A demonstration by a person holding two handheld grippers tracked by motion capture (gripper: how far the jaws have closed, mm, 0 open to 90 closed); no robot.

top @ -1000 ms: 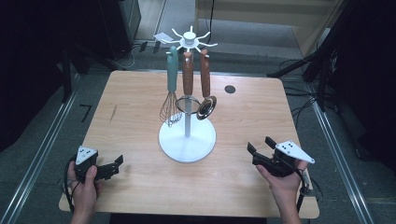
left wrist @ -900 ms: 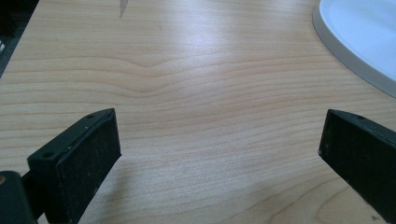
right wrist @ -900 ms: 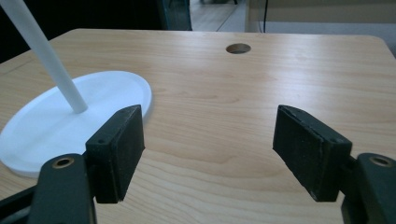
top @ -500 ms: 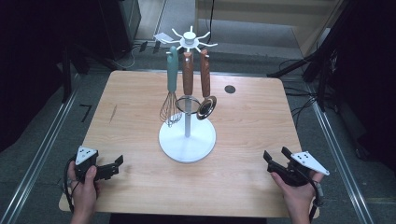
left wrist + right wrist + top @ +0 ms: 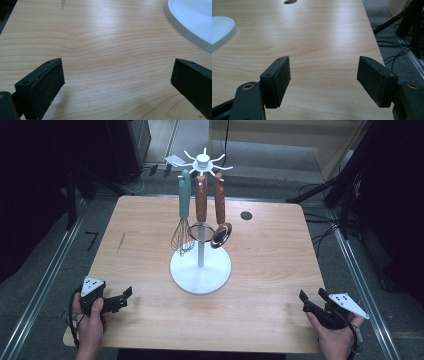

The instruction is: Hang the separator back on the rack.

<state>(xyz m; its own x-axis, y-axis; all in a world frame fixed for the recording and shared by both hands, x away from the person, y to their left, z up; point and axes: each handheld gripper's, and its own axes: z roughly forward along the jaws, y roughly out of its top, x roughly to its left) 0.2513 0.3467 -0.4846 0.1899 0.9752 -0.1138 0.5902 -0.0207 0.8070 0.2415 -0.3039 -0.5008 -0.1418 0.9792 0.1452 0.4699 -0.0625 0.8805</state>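
At the table's middle stands the white utensil stand (image 5: 200,275), whisk (image 5: 182,236) and ladle (image 5: 220,234) hanging from it. Well apart, the right gripper (image 5: 312,301) has drawn back toward the near right corner; the left gripper (image 5: 124,297) is unmoved. Both have jaws apart, empty.

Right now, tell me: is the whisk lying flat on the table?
No, the whisk hangs upright by its teal handle from the white stand, beside two wooden-handled utensils.

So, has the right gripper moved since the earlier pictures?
Yes. The right gripper has moved away from the white stand base, toward the table's near right corner.
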